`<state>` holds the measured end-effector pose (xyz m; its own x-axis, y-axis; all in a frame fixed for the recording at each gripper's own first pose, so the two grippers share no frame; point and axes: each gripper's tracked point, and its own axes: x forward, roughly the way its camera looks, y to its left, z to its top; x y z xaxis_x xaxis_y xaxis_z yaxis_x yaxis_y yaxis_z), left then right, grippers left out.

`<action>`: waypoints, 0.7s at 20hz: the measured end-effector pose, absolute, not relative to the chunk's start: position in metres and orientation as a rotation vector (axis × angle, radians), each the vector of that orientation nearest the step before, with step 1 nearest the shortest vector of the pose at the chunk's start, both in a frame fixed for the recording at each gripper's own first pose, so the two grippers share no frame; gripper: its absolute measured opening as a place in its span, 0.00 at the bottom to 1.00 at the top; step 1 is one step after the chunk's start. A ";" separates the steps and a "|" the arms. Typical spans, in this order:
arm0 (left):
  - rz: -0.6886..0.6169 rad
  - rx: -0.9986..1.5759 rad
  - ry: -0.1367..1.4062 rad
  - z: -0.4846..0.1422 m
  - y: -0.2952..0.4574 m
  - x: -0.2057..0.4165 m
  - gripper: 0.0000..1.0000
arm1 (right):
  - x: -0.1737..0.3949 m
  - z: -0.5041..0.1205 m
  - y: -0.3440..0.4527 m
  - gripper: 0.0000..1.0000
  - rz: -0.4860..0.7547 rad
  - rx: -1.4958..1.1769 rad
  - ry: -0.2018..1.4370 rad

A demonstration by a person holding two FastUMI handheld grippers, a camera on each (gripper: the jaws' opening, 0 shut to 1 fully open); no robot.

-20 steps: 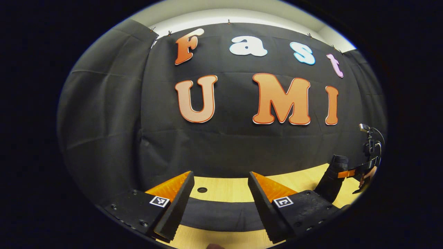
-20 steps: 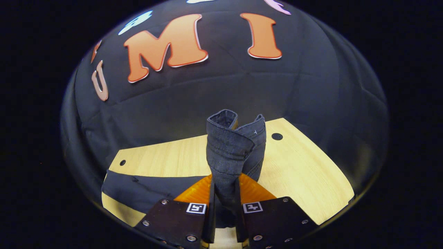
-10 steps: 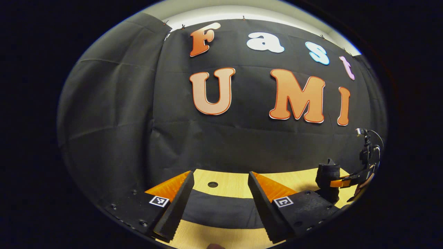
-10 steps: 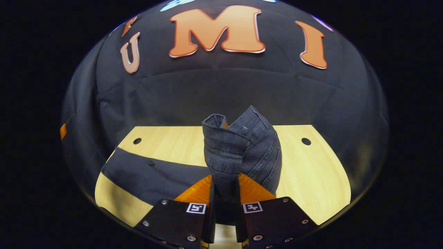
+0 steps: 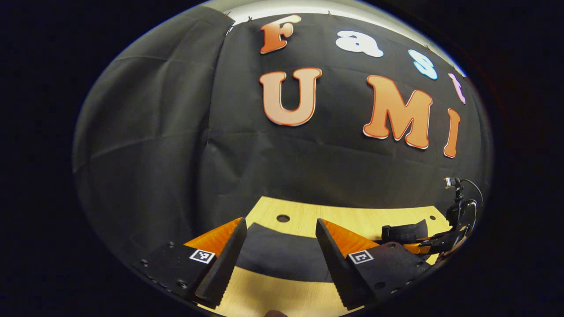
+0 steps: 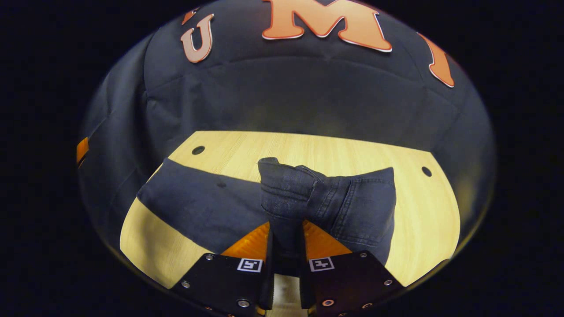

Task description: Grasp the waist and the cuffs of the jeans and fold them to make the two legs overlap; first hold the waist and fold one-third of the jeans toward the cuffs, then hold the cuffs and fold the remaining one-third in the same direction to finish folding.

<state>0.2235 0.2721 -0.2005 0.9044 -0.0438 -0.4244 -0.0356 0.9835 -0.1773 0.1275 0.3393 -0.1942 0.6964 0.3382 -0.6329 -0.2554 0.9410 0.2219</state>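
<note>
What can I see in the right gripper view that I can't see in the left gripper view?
The right gripper view gives a close look at the right hand-held gripper pinching a bunched-up end of the jeans, with a stitched pocket beside it. The left gripper view instead gives the left hand-held gripper, wide open above flat denim, and the other one far off at the right. Both share the dark jeans, the wooden table and its round hole.

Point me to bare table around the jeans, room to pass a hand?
Bare wooden table runs between the jeans and the black cloth wall, plus a strip right of the waist end and a near-left corner. Crowded at centre, where the right gripper clamps bunched denim. The left gripper hovers open.
</note>
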 end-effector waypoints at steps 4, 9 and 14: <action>0.034 -0.229 0.539 -0.235 0.289 0.226 0.96 | 0.110 -0.200 0.359 0.46 0.380 0.133 0.760; 0.040 -0.264 0.655 -0.274 0.301 0.236 0.96 | 0.108 -0.158 0.372 0.63 0.445 0.237 0.676; 0.030 -0.399 0.902 -0.338 0.297 0.234 0.97 | 0.119 -0.130 0.338 0.81 0.346 0.239 0.596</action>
<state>0.2343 0.2974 -0.3380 0.6249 -0.1405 -0.7680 -0.1909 0.9264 -0.3247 0.1187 0.3382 -0.1296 0.7732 0.3840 -0.5046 -0.2477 0.9155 0.3170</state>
